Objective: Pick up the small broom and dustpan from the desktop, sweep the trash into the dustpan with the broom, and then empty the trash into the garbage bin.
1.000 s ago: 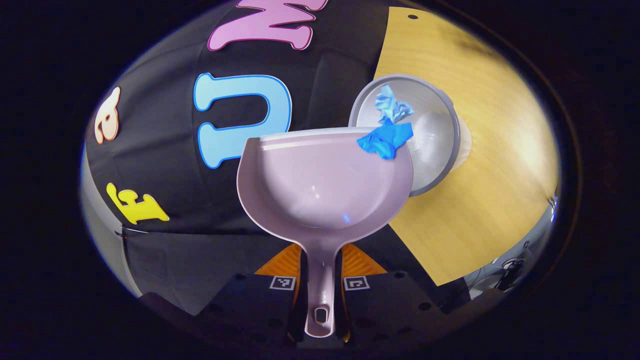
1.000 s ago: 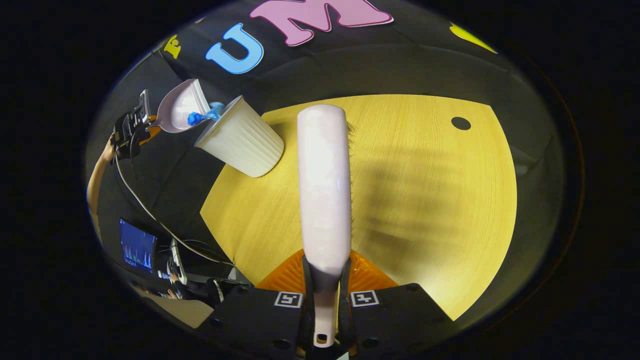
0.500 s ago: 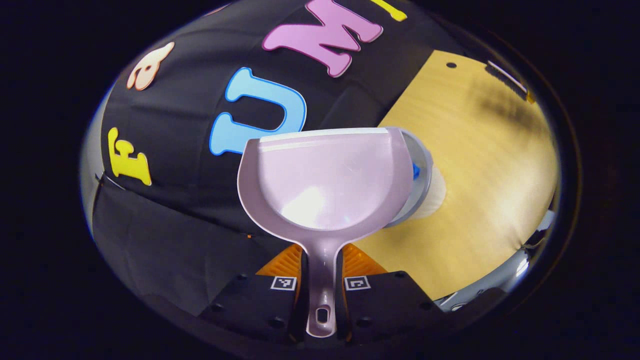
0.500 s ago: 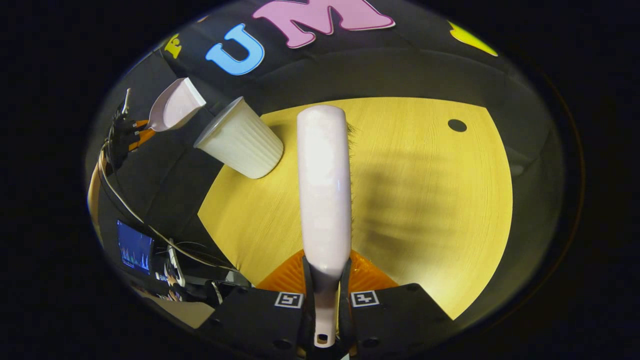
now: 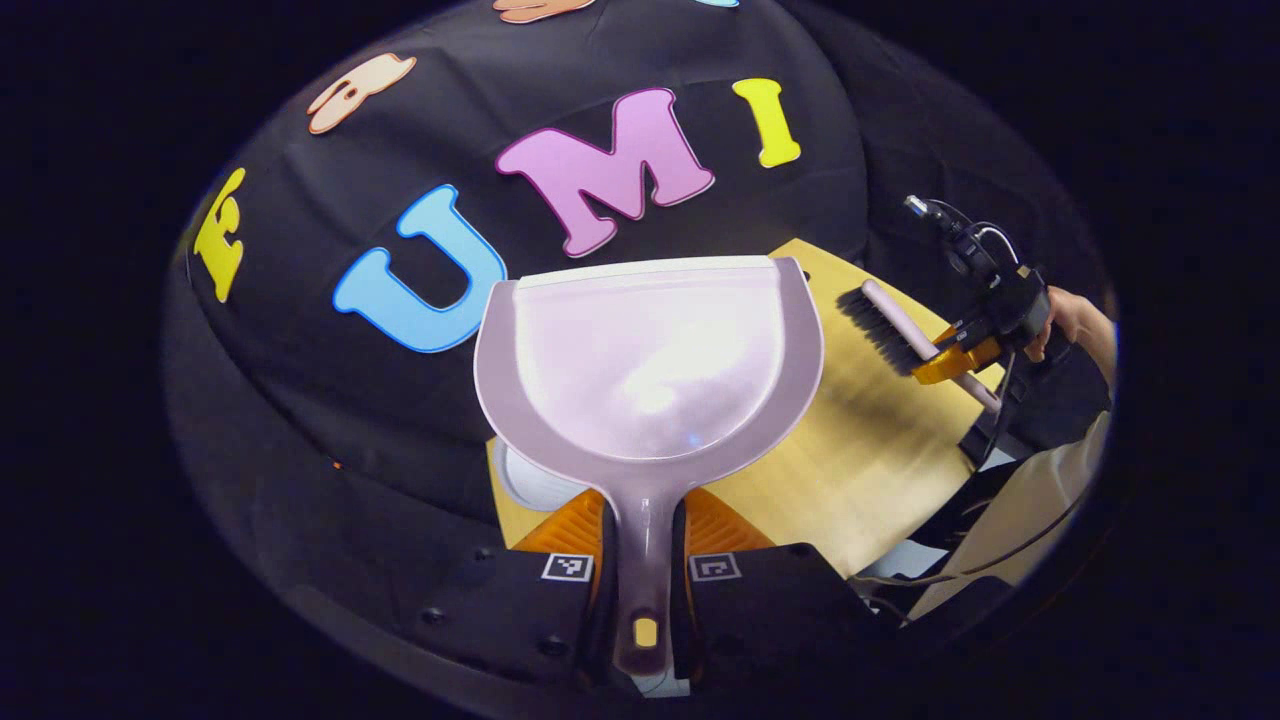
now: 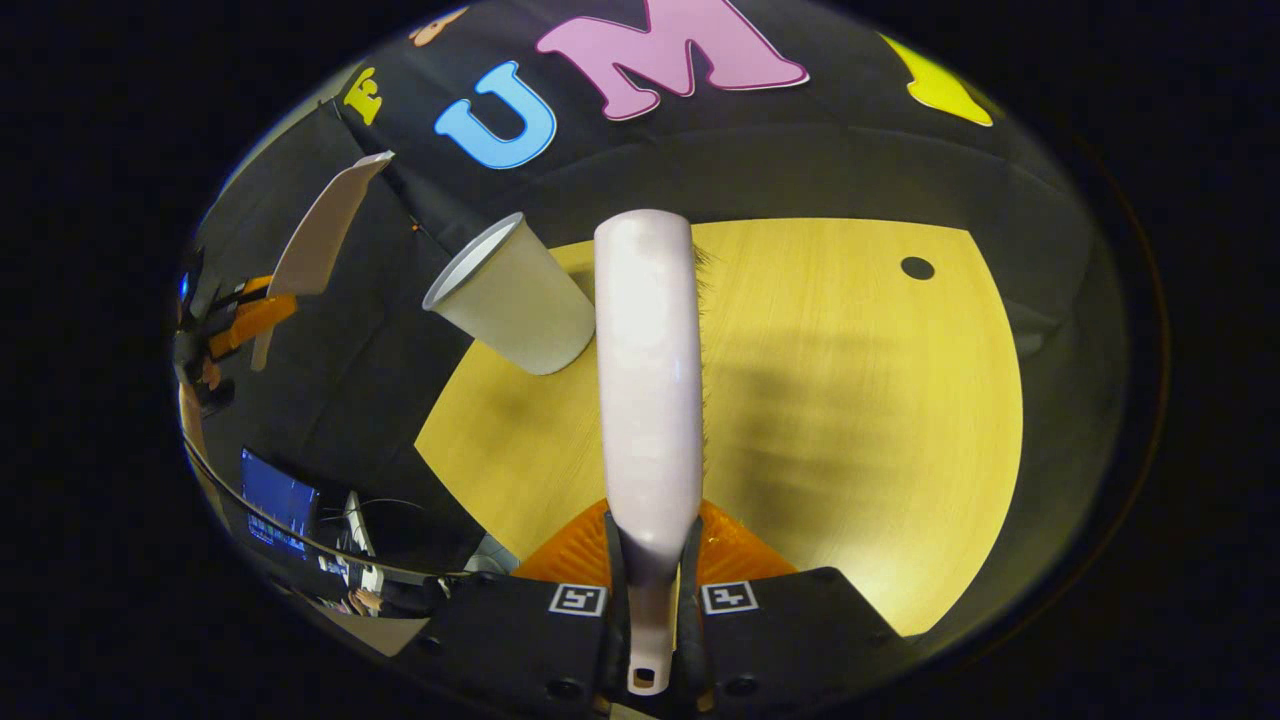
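My left gripper (image 5: pixel 647 530) is shut on the handle of the lilac dustpan (image 5: pixel 650 360), whose scoop is bare inside and held up in the air. The white bin (image 5: pixel 525 480) peeks out under the scoop's lower left edge. In the right gripper view the dustpan (image 6: pixel 320 235) hangs tilted, up and to the left of the bin (image 6: pixel 510 295), with the left gripper (image 6: pixel 245 315) below it. My right gripper (image 6: pixel 650 530) is shut on the handle of the lilac broom (image 6: pixel 650 370), held above the table. The broom (image 5: pixel 885 325) also appears far right in the left gripper view.
The wooden table (image 6: pixel 860 400) has a small round hole (image 6: pixel 916 267) near its far right. Black cloth walls stand behind and to the left. A lit screen (image 6: pixel 280 500) and cables sit low at the left. A hand (image 5: pixel 1070 320) holds the right gripper (image 5: pixel 960 350).
The blue trash slid off the dustpan into the bin. The dustpan then lifted and swung back away from the bin. The broom stayed almost still.
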Tool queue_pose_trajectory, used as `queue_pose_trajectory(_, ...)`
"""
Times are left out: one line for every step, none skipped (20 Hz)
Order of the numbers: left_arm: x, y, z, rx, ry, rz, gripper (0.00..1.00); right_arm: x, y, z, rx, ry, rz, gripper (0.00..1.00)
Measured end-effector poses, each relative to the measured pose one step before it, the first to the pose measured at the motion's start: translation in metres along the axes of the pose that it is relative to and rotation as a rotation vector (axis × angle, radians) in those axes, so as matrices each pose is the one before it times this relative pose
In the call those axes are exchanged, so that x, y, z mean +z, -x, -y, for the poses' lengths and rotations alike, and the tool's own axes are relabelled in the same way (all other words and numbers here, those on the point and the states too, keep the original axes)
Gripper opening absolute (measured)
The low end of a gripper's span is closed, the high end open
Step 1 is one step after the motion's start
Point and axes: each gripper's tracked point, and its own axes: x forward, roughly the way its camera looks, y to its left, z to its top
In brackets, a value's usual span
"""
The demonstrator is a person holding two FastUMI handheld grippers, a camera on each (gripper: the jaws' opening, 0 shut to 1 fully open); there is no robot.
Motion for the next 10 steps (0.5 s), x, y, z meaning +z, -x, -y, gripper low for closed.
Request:
queue_pose_trajectory(-0.00097,-0.00939,0.01427,-0.03403,0.02706,-0.00982,0.19,-0.00951,0.00235,0.00554,-0.02666,-0.00211,-0.01750,0.20)
queue_pose_trajectory(-0.00063,-0.00969,0.01390,-0.03073,0.03614,-0.00866,0.19,-0.00964,0.00366,0.00489,-0.02274,-0.00604,-0.01417,0.20)
queue_pose_trajectory(-0.00361,-0.01003,0.01479,-0.03071,0.03067,-0.00320,0.19,-0.00766,0.00154,0.00584,-0.01858,-0.00809,-0.00948,0.20)
queue_pose_trajectory(-0.00619,-0.01366,0.01749,-0.03142,0.02996,-0.02422,0.19,-0.00579,0.00051,0.00502,-0.01597,-0.01638,-0.01076,0.20)
queue_pose_trajectory(-0.00515,-0.01225,0.01540,-0.01503,0.00774,-0.01461,0.19,-0.00552,-0.00138,0.00294,-0.00837,-0.01346,-0.00913,0.20)
queue_pose_trajectory(-0.00585,-0.01440,0.01759,-0.02064,-0.00403,-0.01534,0.19,-0.00487,-0.00009,0.00274,-0.00784,-0.01320,-0.00462,0.20)
queue_pose_trajectory(-0.00638,-0.01392,0.01715,-0.03628,-0.00109,-0.01547,0.19,-0.00459,-0.00254,0.00228,-0.00903,-0.01041,-0.00602,0.20)
queue_pose_trajectory(-0.01050,-0.01306,0.01753,-0.04244,0.01499,-0.01794,0.19,-0.00571,-0.00328,0.00227,-0.01038,-0.00730,-0.01269,0.20)
queue_pose_trajectory(-0.01026,-0.01814,0.01433,-0.03622,0.03413,-0.02710,0.19,-0.00524,-0.00709,0.00212,-0.01663,-0.00506,-0.01714,0.20)
queue_pose_trajectory(-0.01080,-0.01808,0.00976,-0.01710,0.03554,-0.02721,0.19,-0.00857,-0.00973,0.00371,-0.02457,-0.00740,-0.01789,0.20)
